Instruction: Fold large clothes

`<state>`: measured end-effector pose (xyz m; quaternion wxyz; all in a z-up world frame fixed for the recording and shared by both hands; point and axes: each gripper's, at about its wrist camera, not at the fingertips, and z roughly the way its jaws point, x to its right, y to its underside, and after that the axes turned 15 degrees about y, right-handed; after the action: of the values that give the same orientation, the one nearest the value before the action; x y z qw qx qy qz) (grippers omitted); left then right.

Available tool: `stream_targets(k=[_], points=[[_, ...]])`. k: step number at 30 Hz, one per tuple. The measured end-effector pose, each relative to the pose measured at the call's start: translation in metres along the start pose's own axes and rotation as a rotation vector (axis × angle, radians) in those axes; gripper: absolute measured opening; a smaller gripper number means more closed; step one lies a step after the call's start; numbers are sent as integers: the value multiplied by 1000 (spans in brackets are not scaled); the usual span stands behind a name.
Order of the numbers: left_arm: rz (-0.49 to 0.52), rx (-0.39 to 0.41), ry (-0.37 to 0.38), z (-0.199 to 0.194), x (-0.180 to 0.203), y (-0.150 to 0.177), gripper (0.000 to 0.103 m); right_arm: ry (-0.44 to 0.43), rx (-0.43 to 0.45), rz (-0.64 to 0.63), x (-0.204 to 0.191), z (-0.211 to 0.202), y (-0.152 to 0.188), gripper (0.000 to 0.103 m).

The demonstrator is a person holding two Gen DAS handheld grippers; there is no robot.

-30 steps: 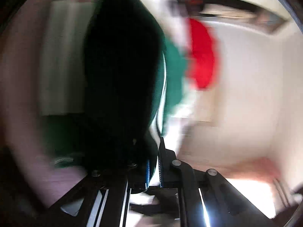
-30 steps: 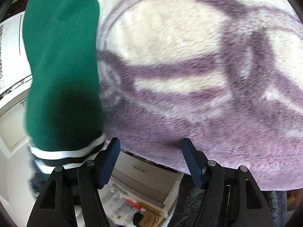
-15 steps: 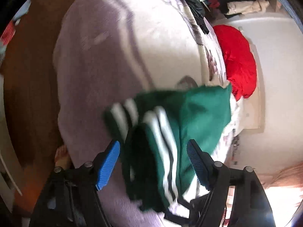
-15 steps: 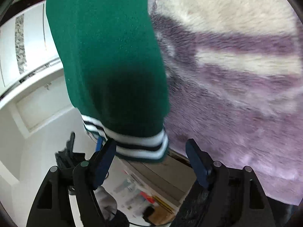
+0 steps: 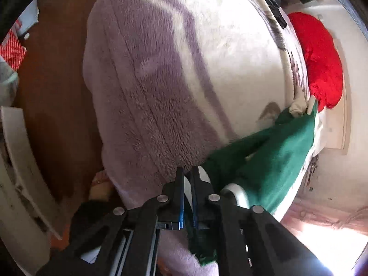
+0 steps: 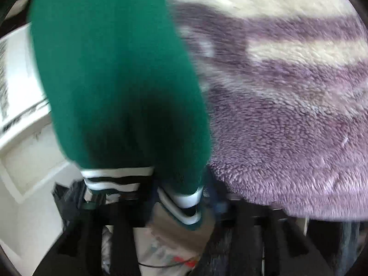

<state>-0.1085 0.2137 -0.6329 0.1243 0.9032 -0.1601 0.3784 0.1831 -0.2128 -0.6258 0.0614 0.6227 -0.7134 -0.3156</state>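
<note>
Though the green sweater [image 5: 276, 161] lies on the fleece blanket [image 5: 184, 69] near its edge, no neat fold shows yet, so the task looks early. The left gripper [image 5: 187, 177] has its fingers pressed nearly together, pinching a striped edge of the sweater. In the right view the striped cuff [image 6: 119, 179] hangs over the right gripper [image 6: 181, 197]; blur hides its fingers, so its state cannot be told. Spreading and folding seem left.
</note>
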Motion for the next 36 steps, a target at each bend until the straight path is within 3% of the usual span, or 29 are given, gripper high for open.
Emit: stream_targets(k=[2, 3, 4, 6, 10, 13, 17, 18, 19, 20, 24, 27, 28, 29, 31, 36], points=[[125, -29, -51, -9, 34, -7, 9, 10, 6, -5, -2, -28, -3, 53], [213, -50, -75, -11, 57, -14, 21, 13, 26, -12, -1, -43, -4, 59], [266, -70, -70, -3, 77, -22, 46, 12, 51, -15, 0, -59, -5, 66], [374, -103, -7, 15, 122, -38, 70, 18, 115, -5, 6, -97, -12, 67], [590, -162, 62, 79, 201, -54, 70, 18, 198, 66, 15, -169, -52, 67], [683, -228, 51, 135, 232, -52, 70, 14, 282, 40, -19, -223, -103, 68], [773, -277, -27, 192, 239, -41, 68, 77, 449, -60, -110, -295, -196, 85], [796, -268, -36, 197, 240, -38, 52, 94, 470, -86, -131, -306, -218, 87], [815, -260, -42, 202, 235, -34, 15, 117, 484, -109, -167, -310, -235, 87], [817, -258, -45, 204, 231, -31, 9, 140, 498, -130, -189, -317, -260, 87], [792, -206, -3, 195, 222, -22, 5, 336, 476, -220, -325, -278, -337, 87], [737, -167, 36, 187, 222, -25, 4, 633, 424, -290, -381, -213, -366, 87], [721, -157, 47, 185, 223, -25, 4, 710, 418, -309, -383, -204, -370, 74], [704, -148, 63, 180, 223, -25, 4, 773, 449, -325, -388, -199, -371, 33], [679, -136, 87, 173, 223, -23, 4, 779, 492, -341, -393, -202, -363, 13], [624, -104, 120, 153, 221, -24, 4, 697, 591, -419, -413, -241, -316, 12]])
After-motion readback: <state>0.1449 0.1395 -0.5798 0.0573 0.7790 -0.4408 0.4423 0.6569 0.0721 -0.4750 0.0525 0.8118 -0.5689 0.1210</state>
